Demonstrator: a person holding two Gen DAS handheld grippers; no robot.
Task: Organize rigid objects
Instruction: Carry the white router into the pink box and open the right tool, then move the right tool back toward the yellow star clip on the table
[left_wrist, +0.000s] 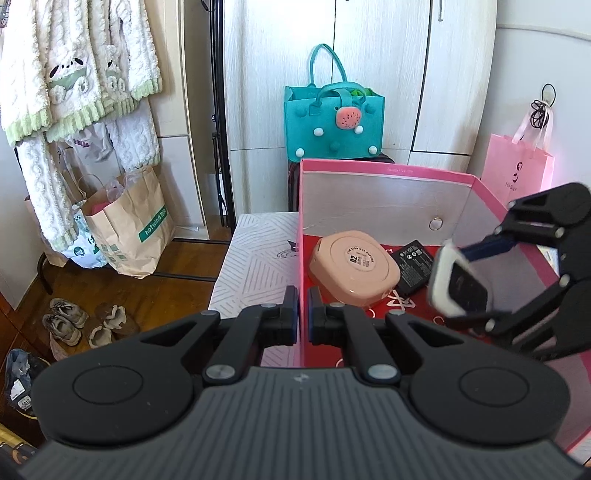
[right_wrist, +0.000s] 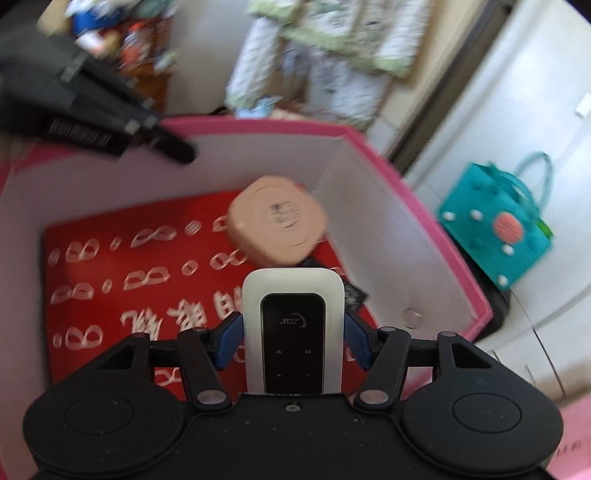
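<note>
A pink box (left_wrist: 384, 171) with white inner walls and a red printed floor stands on a patterned surface. My left gripper (left_wrist: 303, 314) is shut on the box's near left wall. Inside lie a peach rounded-square case (left_wrist: 352, 271) and a black battery (left_wrist: 413, 266). My right gripper (right_wrist: 293, 332) is shut on a white and black pocket device (right_wrist: 293, 332) and holds it above the box floor (right_wrist: 147, 273). From the left wrist that device (left_wrist: 460, 286) hangs over the box's right side. The peach case (right_wrist: 279, 221) lies ahead of it.
A teal felt bag (left_wrist: 334, 122) stands behind the box by the white wardrobe. A pink paper bag (left_wrist: 517, 166) hangs at right. Paper bags (left_wrist: 129, 221), hanging robes and shoes (left_wrist: 85, 321) fill the floor at left. The box rests on a white striped surface (left_wrist: 258, 266).
</note>
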